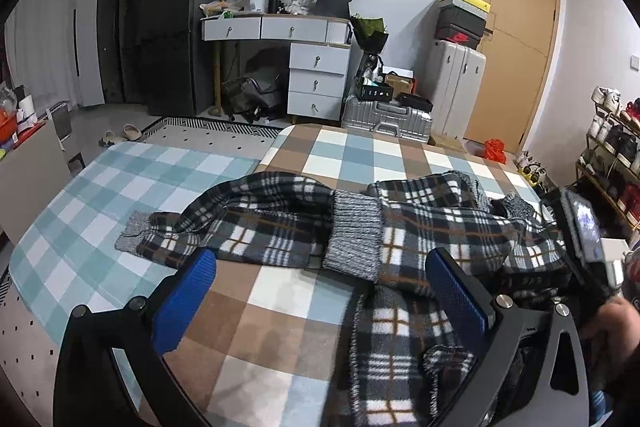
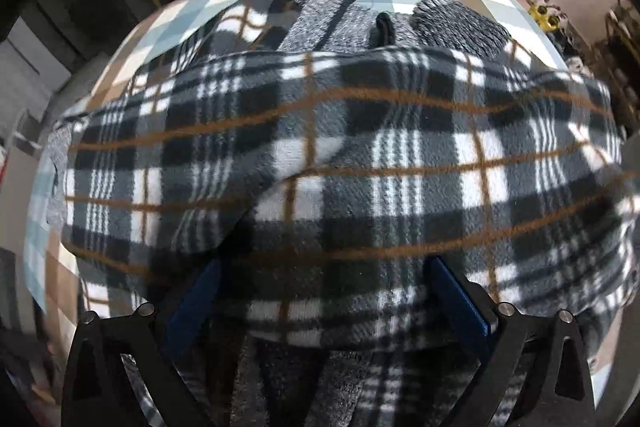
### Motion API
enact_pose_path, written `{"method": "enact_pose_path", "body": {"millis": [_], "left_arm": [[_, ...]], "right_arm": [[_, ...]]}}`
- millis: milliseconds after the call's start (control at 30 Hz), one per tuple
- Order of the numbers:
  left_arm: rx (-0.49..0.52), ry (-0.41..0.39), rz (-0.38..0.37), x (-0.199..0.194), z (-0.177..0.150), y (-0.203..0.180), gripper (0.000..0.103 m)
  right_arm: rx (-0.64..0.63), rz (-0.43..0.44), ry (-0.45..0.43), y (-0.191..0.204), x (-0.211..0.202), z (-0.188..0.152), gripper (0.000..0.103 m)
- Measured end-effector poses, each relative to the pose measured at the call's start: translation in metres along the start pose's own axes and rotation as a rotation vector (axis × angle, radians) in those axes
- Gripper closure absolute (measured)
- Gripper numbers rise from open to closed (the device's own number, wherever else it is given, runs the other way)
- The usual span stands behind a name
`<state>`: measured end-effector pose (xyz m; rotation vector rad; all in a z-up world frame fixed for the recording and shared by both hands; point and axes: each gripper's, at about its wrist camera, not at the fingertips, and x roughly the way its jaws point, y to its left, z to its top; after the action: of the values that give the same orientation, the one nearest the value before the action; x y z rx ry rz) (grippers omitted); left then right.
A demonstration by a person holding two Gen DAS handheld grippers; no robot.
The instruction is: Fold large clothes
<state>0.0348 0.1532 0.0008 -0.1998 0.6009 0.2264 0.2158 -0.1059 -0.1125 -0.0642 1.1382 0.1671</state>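
Plaid fleece garment [image 1: 280, 223] sprawled across a checked bed [image 1: 280, 311], both tools at its near edge.

The left gripper [image 1: 320, 291] stood spread wide and empty; bare cover lay between its fingers, a grey-cuffed sleeve stretched beyond its tips, crumpled fleece pressed its right finger. The right gripper [image 2: 324, 303] was buried under a raised fold draped over both blue pads [image 2: 460, 303]; its hold could not be told.

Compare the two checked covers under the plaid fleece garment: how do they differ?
The brown, blue and white checked cover has big bold squares and carries nearly all of the plaid fleece garment. The pale teal and white checked cover is softer in colour and holds only a grey cuff end. Both are checked fabrics lying flat.
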Motion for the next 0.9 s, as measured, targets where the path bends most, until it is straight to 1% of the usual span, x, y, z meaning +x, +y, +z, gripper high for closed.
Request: {"method": "enact_pose_path", "body": {"millis": [67,100,133,167,200,233,267,300,367,400,433,467,500,533,600,633,700,733,767,800,833,900], "left_arm": [[-0.019,0.010,-0.007,-0.001,0.003,0.010,0.001],[-0.033,0.021,-0.024,-0.002,0.005,0.016,0.001],[-0.059,0.029,-0.070,-0.004,0.008,0.025,0.001],[-0.100,0.022,-0.128,-0.010,0.011,0.036,0.001],[-0.142,-0.012,-0.165,-0.018,0.014,0.052,0.001],[-0.160,-0.022,-0.152,-0.022,0.016,0.063,0.001],[-0.176,-0.011,-0.122,-0.024,0.020,0.078,0.001],[-0.194,0.006,-0.102,-0.023,0.023,0.096,0.001],[-0.228,0.044,-0.096,-0.019,0.025,0.130,0.001],[-0.255,0.064,-0.084,-0.015,0.025,0.149,0.001],[-0.309,0.088,-0.080,-0.010,0.024,0.173,0.001],[-0.389,0.075,-0.126,-0.006,0.022,0.199,0.001],[-0.457,0.053,-0.202,-0.002,0.017,0.223,0.001],[-0.527,0.080,-0.237,0.007,0.012,0.248,0.001],[-0.672,0.188,-0.170,0.033,0.001,0.288,0.001],[-0.739,0.237,-0.161,0.048,-0.007,0.305,0.001],[-0.849,0.311,-0.186,0.076,-0.023,0.327,0.001],[-0.895,0.338,-0.191,0.088,-0.029,0.334,0.001],[-0.934,0.345,-0.181,0.097,-0.034,0.338,0.001],[-0.951,0.335,-0.166,0.103,-0.035,0.340,0.001],[-0.954,0.320,-0.173,0.112,-0.036,0.339,0.001],[-0.966,0.328,-0.225,0.128,-0.037,0.336,0.001]], "right_arm": [[0.017,0.033,-0.063,0.007,-0.019,-0.001,0.000],[0.016,0.058,-0.105,0.012,-0.033,-0.004,0.000],[0.011,0.073,-0.127,0.015,-0.042,-0.007,0.000],[-0.007,0.117,-0.157,0.024,-0.056,-0.016,0.000],[-0.024,0.149,-0.171,0.032,-0.063,-0.021,0.000],[-0.050,0.188,-0.190,0.039,-0.074,-0.034,0.000],[-0.080,0.231,-0.214,0.048,-0.085,-0.046,0.000],[-0.111,0.274,-0.238,0.057,-0.094,-0.063,0.000],[-0.145,0.343,-0.265,0.072,-0.102,-0.087,0.000],[-0.157,0.383,-0.273,0.076,-0.103,-0.097,0.000],[-0.163,0.428,-0.286,0.079,-0.103,-0.110,0.000],[-0.169,0.475,-0.297,0.080,-0.104,-0.126,0.000],[-0.175,0.503,-0.298,0.081,-0.105,-0.133,0.000],[-0.181,0.542,-0.301,0.084,-0.100,-0.144,0.000],[-0.186,0.576,-0.296,0.086,-0.090,-0.151,0.000],[-0.182,0.577,-0.286,0.088,-0.085,-0.154,0.000],[-0.161,0.582,-0.270,0.090,-0.085,-0.156,0.000],[-0.147,0.605,-0.267,0.090,-0.085,-0.155,0.000],[-0.136,0.630,-0.276,0.090,-0.087,-0.152,0.000],[-0.127,0.645,-0.294,0.091,-0.089,-0.150,0.000],[-0.123,0.648,-0.303,0.090,-0.092,-0.150,0.000],[-0.111,0.636,-0.322,0.090,-0.096,-0.147,0.000]]}}
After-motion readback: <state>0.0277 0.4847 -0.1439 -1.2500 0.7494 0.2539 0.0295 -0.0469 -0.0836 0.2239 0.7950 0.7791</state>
